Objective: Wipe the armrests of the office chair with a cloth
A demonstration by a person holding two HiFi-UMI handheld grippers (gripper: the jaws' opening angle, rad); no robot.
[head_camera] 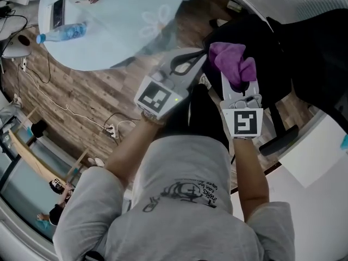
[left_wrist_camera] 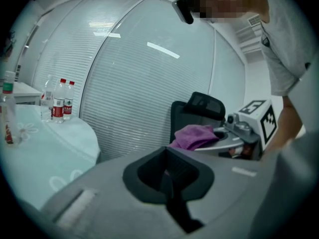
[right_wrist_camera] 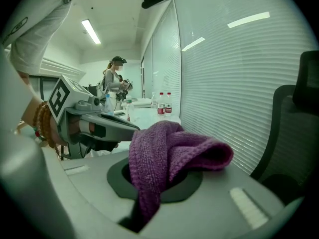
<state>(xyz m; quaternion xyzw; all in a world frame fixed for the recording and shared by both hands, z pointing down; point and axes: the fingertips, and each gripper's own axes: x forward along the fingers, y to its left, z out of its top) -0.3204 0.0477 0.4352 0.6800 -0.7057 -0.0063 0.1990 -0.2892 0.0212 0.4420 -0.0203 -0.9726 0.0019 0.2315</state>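
My right gripper (head_camera: 237,81) is shut on a purple cloth (head_camera: 232,61), which bunches out over the jaws. In the right gripper view the cloth (right_wrist_camera: 172,151) fills the notch of the gripper (right_wrist_camera: 154,185) and hangs down between the jaws. The left gripper (head_camera: 185,64) is held just left of it, shut, with nothing in it (left_wrist_camera: 169,176). From the left gripper view I see the cloth (left_wrist_camera: 192,136) in the right gripper (left_wrist_camera: 234,136). The black office chair (head_camera: 288,42) stands just beyond both grippers; a black armrest-like bar (head_camera: 280,140) shows lower right. Neither gripper touches the chair.
A round table with a pale cover (head_camera: 119,26) and water bottles (head_camera: 60,32) stands at the left. A white cable and power strip (head_camera: 111,129) lie on the wood floor. A white desk (head_camera: 315,167) is at the right. Another person (right_wrist_camera: 114,81) stands far off.
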